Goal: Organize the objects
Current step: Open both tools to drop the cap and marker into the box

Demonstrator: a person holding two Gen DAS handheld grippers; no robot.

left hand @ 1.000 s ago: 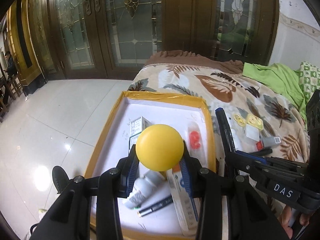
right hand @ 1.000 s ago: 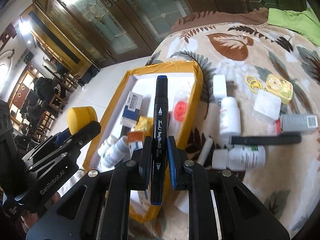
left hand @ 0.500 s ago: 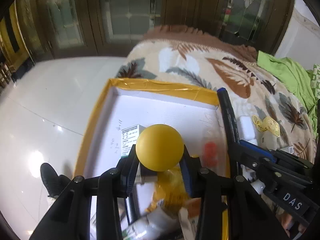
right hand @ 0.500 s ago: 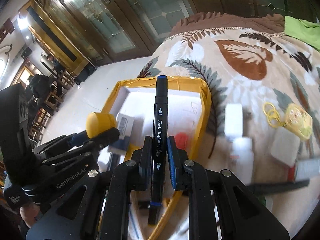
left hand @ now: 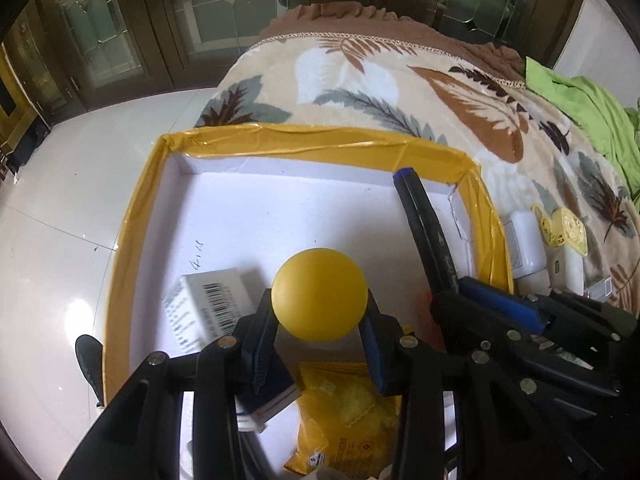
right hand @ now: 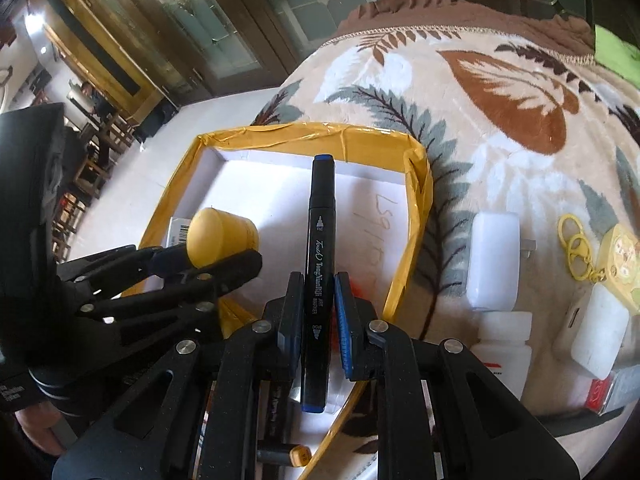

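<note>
Both grippers carry objects over the yellow-rimmed box (left hand: 132,216) on the leaf-print blanket (left hand: 360,80).

The left gripper (left hand: 320,336) clamps a yellow ball-shaped piece (left hand: 319,294); only the right wrist view shows its flat-ended side (right hand: 222,236). The right gripper (right hand: 318,320) pinches a black marker (right hand: 320,248), whose lettering reads only there. The left wrist view alone shows a barcoded carton (left hand: 208,308) and yellow packet (left hand: 344,408) inside, near.

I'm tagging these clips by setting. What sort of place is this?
Most likely a room in a home: a leaf-patterned blanket covers the work surface, wooden doors with leaded glass stand behind it, and the floor is glossy white tile.
</note>
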